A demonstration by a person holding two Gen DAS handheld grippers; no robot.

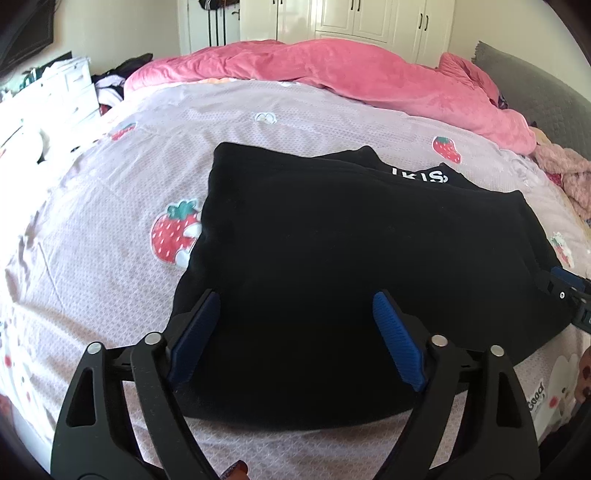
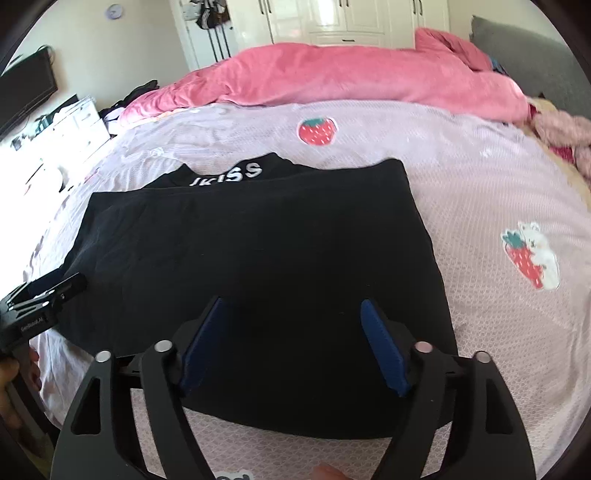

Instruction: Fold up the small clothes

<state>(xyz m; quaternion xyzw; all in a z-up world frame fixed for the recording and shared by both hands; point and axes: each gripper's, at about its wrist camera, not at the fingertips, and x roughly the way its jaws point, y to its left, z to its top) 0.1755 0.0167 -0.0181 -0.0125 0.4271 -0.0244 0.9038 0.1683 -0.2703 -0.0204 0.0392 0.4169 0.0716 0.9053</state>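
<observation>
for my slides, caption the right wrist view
Right gripper, open, above a folded black garment on a strawberry-print bedsheet.

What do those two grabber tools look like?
Each tool, left and right, has black triangular-cutout arms, silver round pins, and two ribbed blue pads. The left tool's side carries small white lettering, too blurry to read.

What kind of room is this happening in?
A bedroom, almost certainly: a bed with a strawberry-print sheet, a rumpled pink duvet along its far side, and white wardrobe doors behind. A black garment lies on the sheet.
</observation>
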